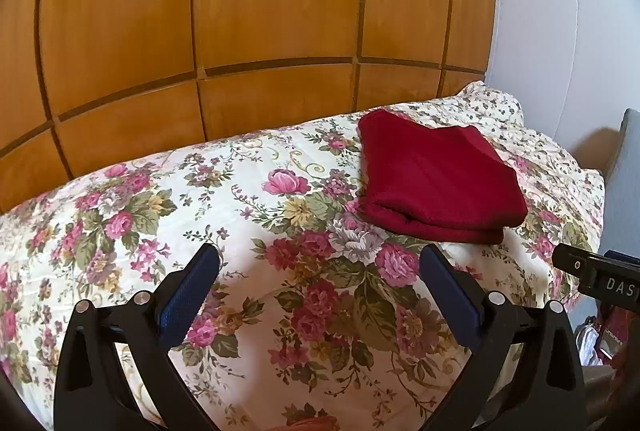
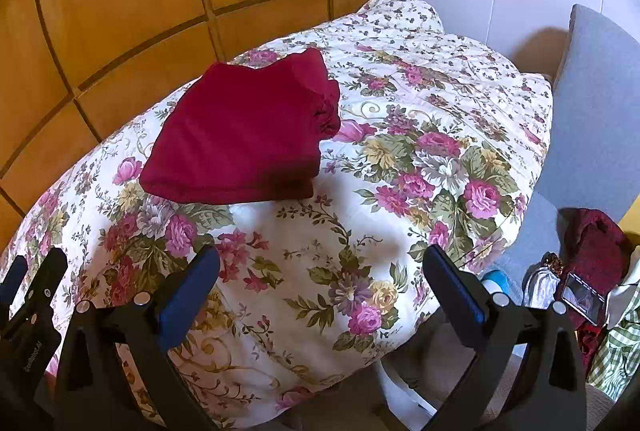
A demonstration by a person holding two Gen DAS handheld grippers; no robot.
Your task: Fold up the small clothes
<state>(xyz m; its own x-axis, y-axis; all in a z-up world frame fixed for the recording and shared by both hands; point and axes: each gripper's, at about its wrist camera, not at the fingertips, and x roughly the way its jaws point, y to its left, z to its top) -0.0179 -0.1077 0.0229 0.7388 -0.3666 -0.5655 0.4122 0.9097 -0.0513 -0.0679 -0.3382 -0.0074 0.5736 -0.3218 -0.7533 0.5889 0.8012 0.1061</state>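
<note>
Both grippers' fingers wide apart, empty | red knit garment (image 1: 436, 177) folded square | quilted floral bedspread (image 1: 240, 199)

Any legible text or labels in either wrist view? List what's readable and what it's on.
"DAS": white letters, cut off by the frame edge, on the black body of the right gripper seen from the left wrist.
Small pale print on the black body of the left gripper seen from the right wrist: too blurred to read.
</note>
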